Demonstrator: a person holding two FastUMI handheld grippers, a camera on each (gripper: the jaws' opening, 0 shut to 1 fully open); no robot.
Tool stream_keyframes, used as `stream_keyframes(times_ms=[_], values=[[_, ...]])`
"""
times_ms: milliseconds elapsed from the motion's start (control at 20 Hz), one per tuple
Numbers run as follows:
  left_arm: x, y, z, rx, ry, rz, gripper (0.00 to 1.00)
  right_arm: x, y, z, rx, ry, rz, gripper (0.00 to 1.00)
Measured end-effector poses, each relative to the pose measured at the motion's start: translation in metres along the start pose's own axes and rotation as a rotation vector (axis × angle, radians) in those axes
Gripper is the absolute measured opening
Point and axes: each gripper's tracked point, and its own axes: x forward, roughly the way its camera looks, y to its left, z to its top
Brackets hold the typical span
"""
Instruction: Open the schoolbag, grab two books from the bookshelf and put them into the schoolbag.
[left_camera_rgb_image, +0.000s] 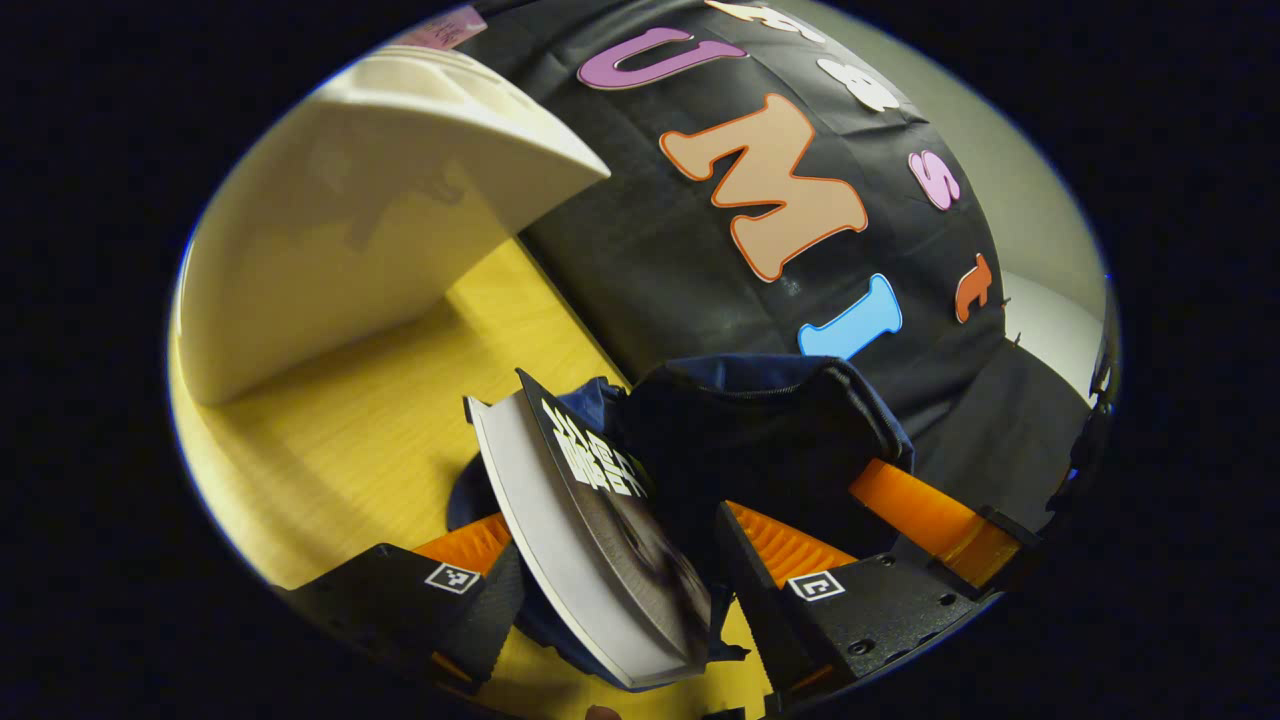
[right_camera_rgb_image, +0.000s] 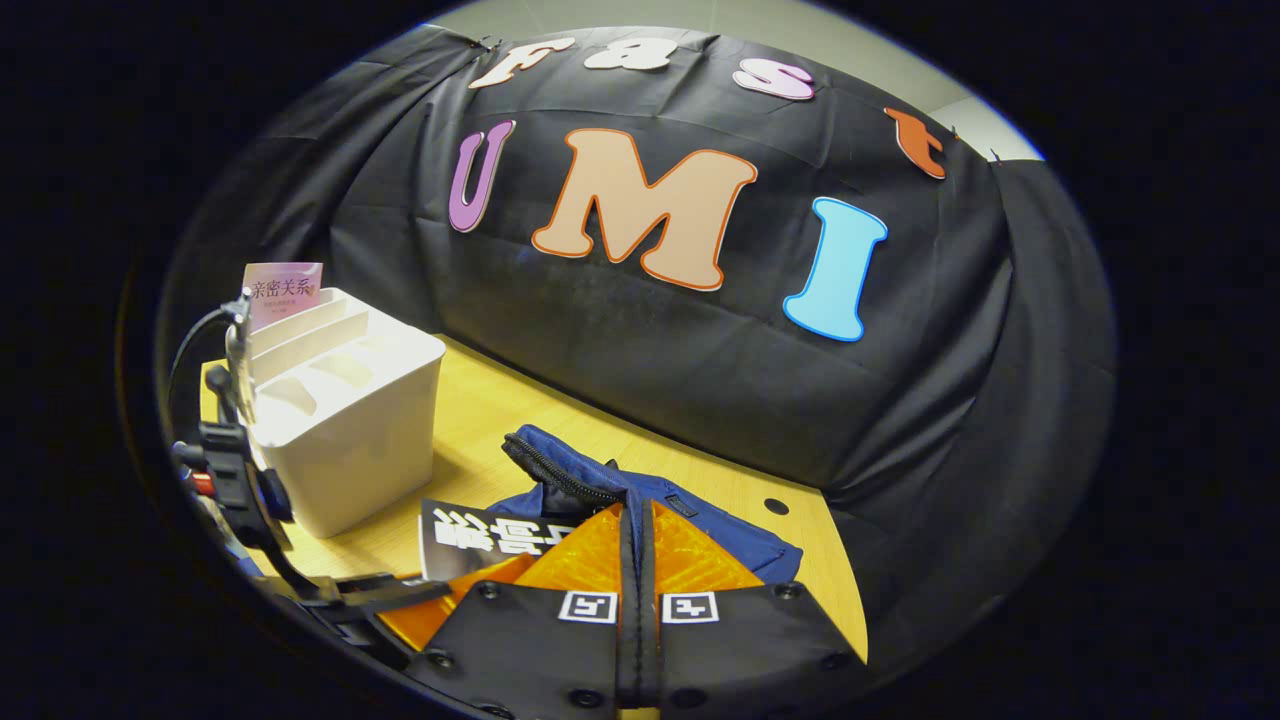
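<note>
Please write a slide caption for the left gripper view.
Left gripper lowers a book into the open schoolbag.

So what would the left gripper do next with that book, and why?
Probably lower the book further into the schoolbag before letting go. In the left gripper view the left gripper has the book between its fingers, tilted, its far end at the bag's unzipped mouth. The right gripper is shut on the bag's edge, seemingly keeping it open.
</note>
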Motion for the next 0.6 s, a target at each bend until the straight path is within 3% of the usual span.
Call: stream_keyframes(times_ms=[200,400,600], values=[[-0.006,0.012,-0.008,0.169,0.081,0.040,0.95,0.002,0.001,0.000,0.004,0.014,-0.003,0.03],[-0.005,0.003,-0.046,0.305,0.272,0.015,0.95,0.003,0.004,-0.001,-0.007,0.028,-0.006,0.03],[-0.011,-0.002,-0.034,0.486,0.276,-0.008,0.96,0.005,0.002,-0.002,-0.003,0.040,-0.002,0.03]])
